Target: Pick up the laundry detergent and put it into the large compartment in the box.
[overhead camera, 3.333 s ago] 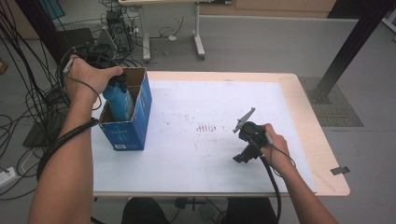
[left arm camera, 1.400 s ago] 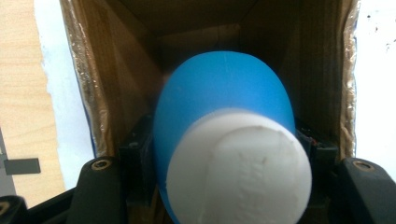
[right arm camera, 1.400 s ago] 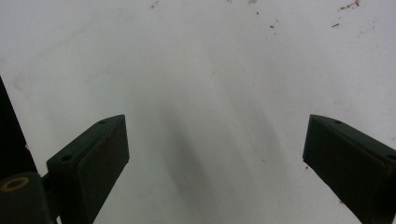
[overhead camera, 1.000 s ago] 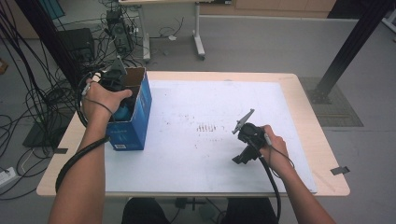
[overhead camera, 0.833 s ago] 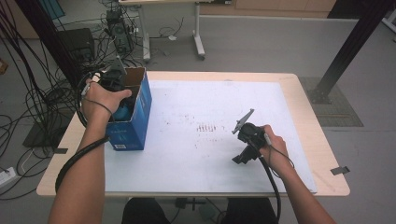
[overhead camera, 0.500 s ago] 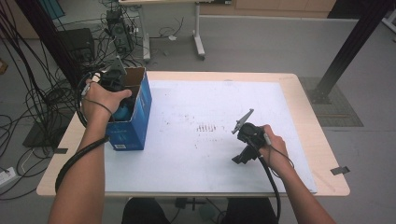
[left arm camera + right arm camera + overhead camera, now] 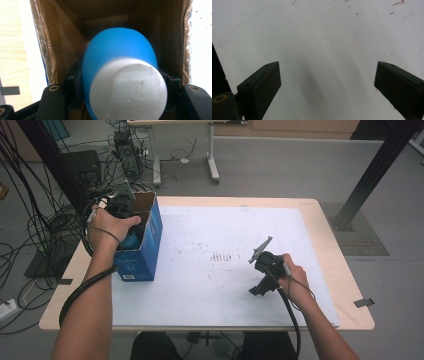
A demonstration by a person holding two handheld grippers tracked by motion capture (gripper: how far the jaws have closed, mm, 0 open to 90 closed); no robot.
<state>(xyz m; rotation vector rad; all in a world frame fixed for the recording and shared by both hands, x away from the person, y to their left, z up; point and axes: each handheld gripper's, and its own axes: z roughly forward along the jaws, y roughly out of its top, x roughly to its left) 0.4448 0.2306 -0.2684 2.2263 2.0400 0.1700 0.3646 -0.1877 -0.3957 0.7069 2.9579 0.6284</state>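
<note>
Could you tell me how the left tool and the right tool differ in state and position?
The left tool is shut on a blue bottle inside the cardboard box; the right tool is open and holds nothing. The left sits at the table's left edge; the right hovers over the white mat. Both have black jaws.

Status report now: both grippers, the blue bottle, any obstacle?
Left gripper shut on blue bottle, inside cardboard box. Right gripper open, above white mat, holding nothing. Box walls close around bottle.
</note>
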